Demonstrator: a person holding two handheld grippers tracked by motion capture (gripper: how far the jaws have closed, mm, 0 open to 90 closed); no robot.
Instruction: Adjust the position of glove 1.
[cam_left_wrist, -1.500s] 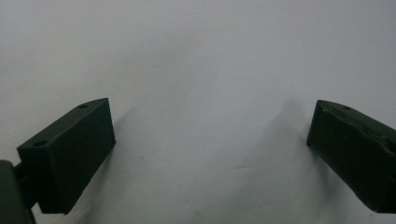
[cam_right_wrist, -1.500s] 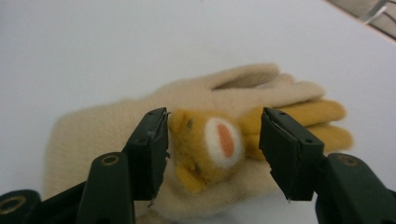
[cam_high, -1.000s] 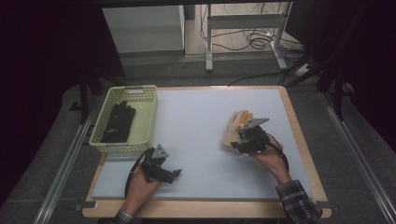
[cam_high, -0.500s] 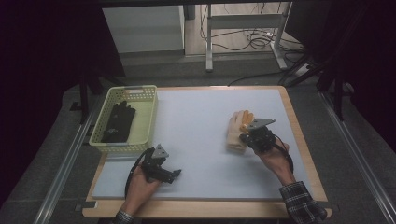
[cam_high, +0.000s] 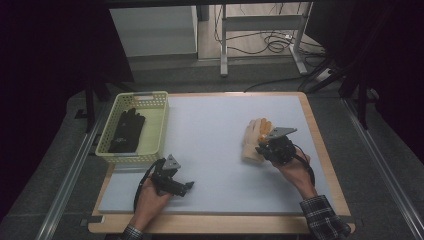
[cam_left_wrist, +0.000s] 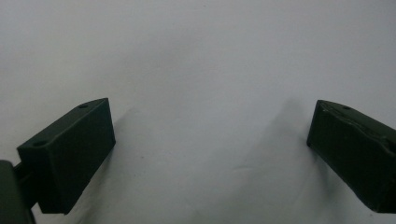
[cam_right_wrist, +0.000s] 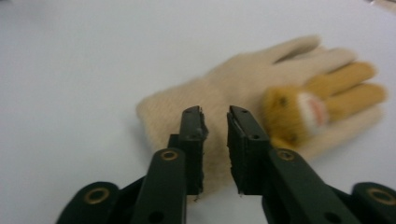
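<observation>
One overhead view, two tong-mounted close-ups

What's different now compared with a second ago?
The right gripper has slid slightly toward the cuff end of the cream glove. Its jaws closed almost fully, then have just been opening a little; they now stand narrowly apart over the cuff, with no fabric visibly pinched between them. The left gripper stayed put with its jaws wide, and the black glove still lies in the basket.

Right tool (cam_high: 261, 146) at cream glove (cam_high: 254, 136)
</observation>
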